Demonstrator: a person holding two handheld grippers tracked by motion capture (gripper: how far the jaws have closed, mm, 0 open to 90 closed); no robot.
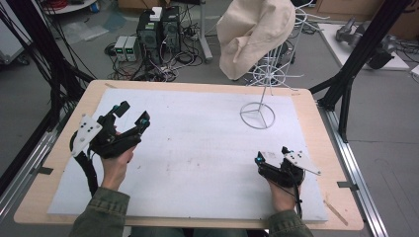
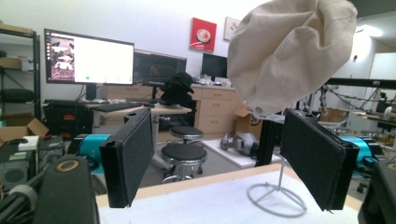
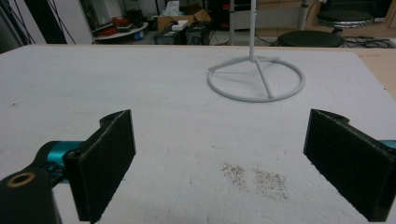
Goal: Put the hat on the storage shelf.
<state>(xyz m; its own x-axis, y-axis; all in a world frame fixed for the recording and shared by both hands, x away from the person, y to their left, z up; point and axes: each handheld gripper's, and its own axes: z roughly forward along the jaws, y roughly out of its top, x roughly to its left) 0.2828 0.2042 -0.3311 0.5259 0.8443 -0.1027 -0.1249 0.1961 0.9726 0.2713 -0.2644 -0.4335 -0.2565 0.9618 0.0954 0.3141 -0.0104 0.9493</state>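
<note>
Table (image 1: pixel 59 163): light wood, rim bare around the mat.
Mat (image 1: pixel 197 158): white, covers most of the table.
Wire stand (image 1: pixel 257 116): ring base on the mat's far right part.

Cream cloth bag (image 1: pixel 254 32) draped over white wire stand (image 1: pixel 258 116), table's far right

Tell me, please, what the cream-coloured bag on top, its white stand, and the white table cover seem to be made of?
The cream-coloured bag looks like matte woven cloth, perhaps canvas: it folds softly. The white stand with its ring base seems painted metal wire: thin, rigid, smooth. The white table cover may be foam board or plastic sheet: flat, dull, lightly scuffed.
</note>
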